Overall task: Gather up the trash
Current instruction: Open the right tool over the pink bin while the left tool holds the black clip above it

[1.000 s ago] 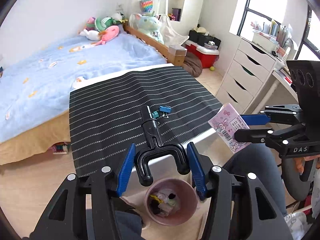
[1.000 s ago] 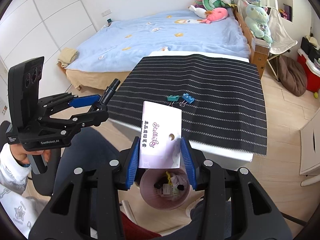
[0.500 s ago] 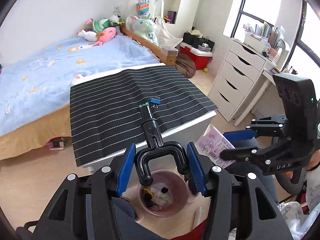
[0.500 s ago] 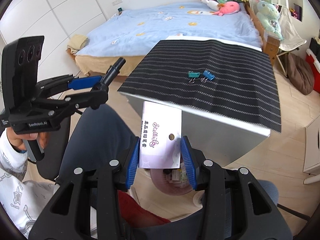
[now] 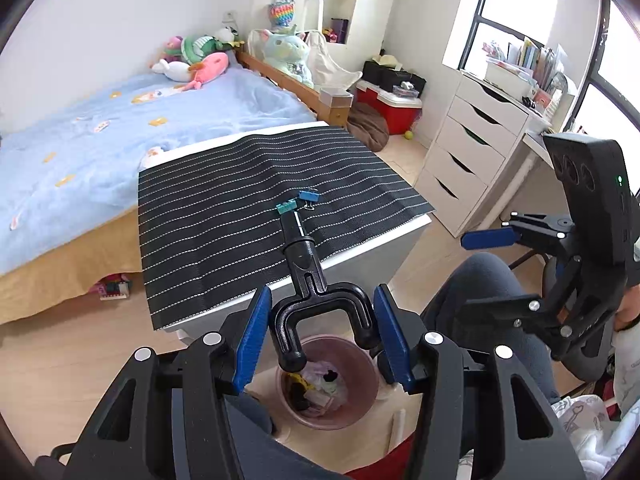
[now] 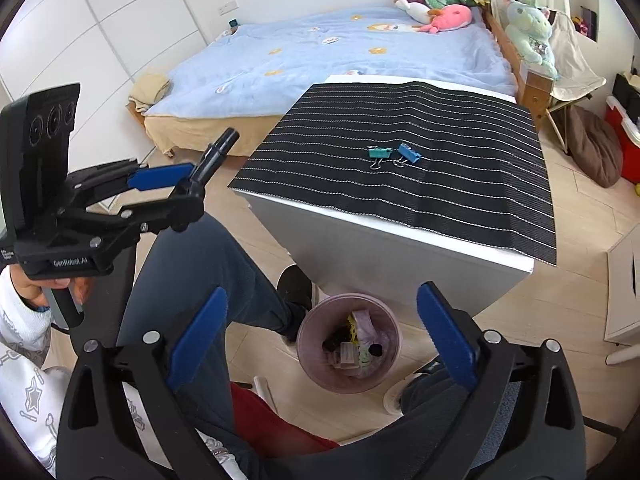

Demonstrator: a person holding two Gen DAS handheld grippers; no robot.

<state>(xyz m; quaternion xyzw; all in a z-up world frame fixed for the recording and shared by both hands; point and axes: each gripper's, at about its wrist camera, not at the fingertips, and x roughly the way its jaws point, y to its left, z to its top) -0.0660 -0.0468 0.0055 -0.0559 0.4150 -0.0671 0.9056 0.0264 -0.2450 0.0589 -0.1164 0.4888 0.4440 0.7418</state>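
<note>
The right gripper [image 6: 322, 330] is opening over the pink trash bin [image 6: 348, 346], nothing between its jaws. The left gripper [image 5: 322, 330] is clamping a black forked handle [image 5: 308, 280] above the bin, near the striped table [image 6: 400, 236].

bright window [image 5: 516, 8] daylight, sharp focus, fisheye-bent dark edges.

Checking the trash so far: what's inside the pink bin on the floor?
The pink bin holds crumpled pale paper, something yellow and dark scraps, piled together. Whatever lies beneath the top layer is covered.
</note>
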